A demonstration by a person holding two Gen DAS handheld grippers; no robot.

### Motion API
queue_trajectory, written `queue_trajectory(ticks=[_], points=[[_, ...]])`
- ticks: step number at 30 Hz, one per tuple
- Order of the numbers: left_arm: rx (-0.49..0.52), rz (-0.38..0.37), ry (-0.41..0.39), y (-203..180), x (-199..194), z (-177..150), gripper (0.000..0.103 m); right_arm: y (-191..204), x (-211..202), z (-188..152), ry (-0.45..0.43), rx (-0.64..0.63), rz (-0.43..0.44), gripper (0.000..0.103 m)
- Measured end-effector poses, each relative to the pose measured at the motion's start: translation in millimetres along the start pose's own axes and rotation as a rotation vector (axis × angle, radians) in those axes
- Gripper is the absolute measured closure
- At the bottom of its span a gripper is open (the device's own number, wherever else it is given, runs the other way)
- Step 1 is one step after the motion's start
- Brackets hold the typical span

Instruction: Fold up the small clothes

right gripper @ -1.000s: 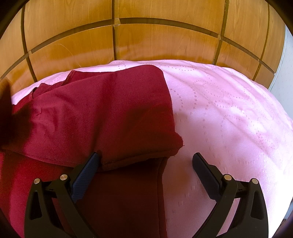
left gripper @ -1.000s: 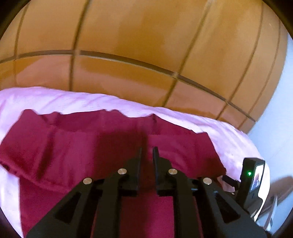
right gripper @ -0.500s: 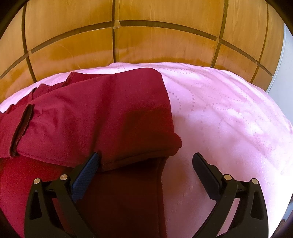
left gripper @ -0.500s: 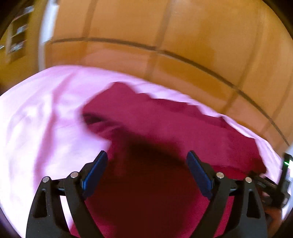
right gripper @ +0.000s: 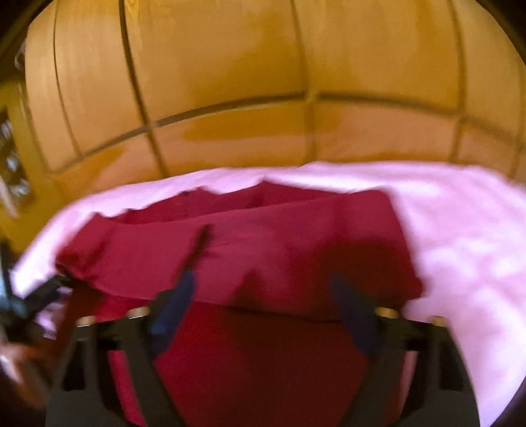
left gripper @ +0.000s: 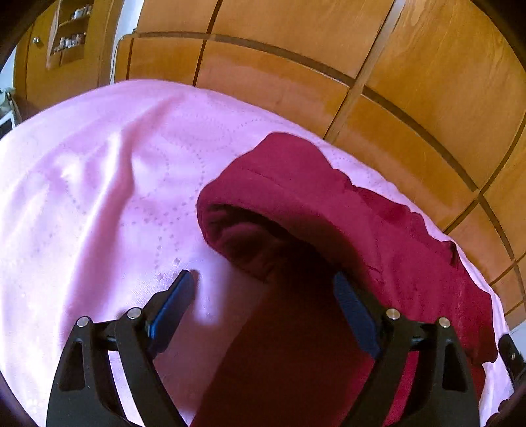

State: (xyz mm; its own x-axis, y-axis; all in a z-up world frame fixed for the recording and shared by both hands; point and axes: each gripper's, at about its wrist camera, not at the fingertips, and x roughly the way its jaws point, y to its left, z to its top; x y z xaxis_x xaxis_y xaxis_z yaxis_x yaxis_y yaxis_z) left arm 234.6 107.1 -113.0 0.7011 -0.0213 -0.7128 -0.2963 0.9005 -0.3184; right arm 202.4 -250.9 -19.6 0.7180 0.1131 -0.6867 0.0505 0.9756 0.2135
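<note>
A dark red garment (left gripper: 328, 230) lies folded over itself on a pink bedspread (left gripper: 98, 197). Its folded upper layer ends in a rounded open edge at the left. My left gripper (left gripper: 266, 295) is open and empty, just above the cloth's left edge, with one finger over the bedspread and one over the cloth. In the blurred right wrist view the same garment (right gripper: 263, 249) fills the middle. My right gripper (right gripper: 263, 295) is open and empty above the fold line. The left gripper (right gripper: 19, 305) shows at that view's left edge.
A wooden panelled headboard (left gripper: 328, 65) rises right behind the bed. A wooden cupboard with a small shelf (left gripper: 69, 29) stands at the far left. The pink bedspread (right gripper: 466, 249) spreads out to the right of the garment.
My left gripper let go of the cloth, opened and swung left to the garment's left edge. My right gripper stayed open and has just moved left over the garment, blurring its view.
</note>
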Motion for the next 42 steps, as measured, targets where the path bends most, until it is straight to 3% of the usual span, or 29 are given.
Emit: queue_trajectory(ticks=[3, 6, 8, 11, 14, 16, 21, 28, 33, 36, 42], points=[[-0.048, -0.041, -0.017, 7.6, -7.0, -4.1, 0.021, 7.1, 24.1, 2.5, 0.089, 0.06, 0.104, 0.049], [-0.062, -0.062, -0.021, 11.5, -6.2, -6.3, 0.021, 16.5, 49.3, 1.8, 0.16, 0.108, 0.178, 0.049], [-0.056, -0.054, -0.015, 9.9, -4.5, -6.4, 0.021, 24.6, 61.9, 1.7, 0.183, 0.134, 0.216, 0.049], [-0.039, -0.033, 0.0, 6.6, -0.6, -7.3, 0.02, 39.6, 75.8, 1.0, 0.225, 0.138, 0.268, 0.057], [-0.033, -0.028, 0.01, 5.5, 1.9, -7.4, 0.019, 49.3, 85.1, 1.6, 0.251, 0.146, 0.263, 0.073], [-0.031, -0.034, 0.013, 5.2, 2.7, -6.7, 0.018, 50.8, 83.4, 3.6, 0.244, 0.153, 0.276, 0.098], [-0.091, -0.09, -0.007, 15.1, 4.6, 1.3, 0.017, 43.4, 54.8, 18.2, 0.138, 0.131, 0.264, 0.098], [-0.093, -0.081, -0.003, 13.8, 8.6, 3.0, 0.017, -2.4, 27.5, 28.9, 0.05, 0.141, 0.126, 0.098], [-0.092, -0.084, -0.002, 14.3, 9.4, 3.7, 0.016, -36.1, 43.1, 16.1, 0.097, 0.219, 0.097, 0.098], [-0.096, -0.092, -0.004, 15.9, 8.9, 3.9, 0.016, -39.6, 58.6, -2.1, 0.119, 0.199, 0.071, 0.098], [-0.108, -0.098, -0.023, 20.7, -0.4, -0.3, 0.016, -48.1, 63.1, -9.6, 0.09, 0.243, 0.118, 0.098]])
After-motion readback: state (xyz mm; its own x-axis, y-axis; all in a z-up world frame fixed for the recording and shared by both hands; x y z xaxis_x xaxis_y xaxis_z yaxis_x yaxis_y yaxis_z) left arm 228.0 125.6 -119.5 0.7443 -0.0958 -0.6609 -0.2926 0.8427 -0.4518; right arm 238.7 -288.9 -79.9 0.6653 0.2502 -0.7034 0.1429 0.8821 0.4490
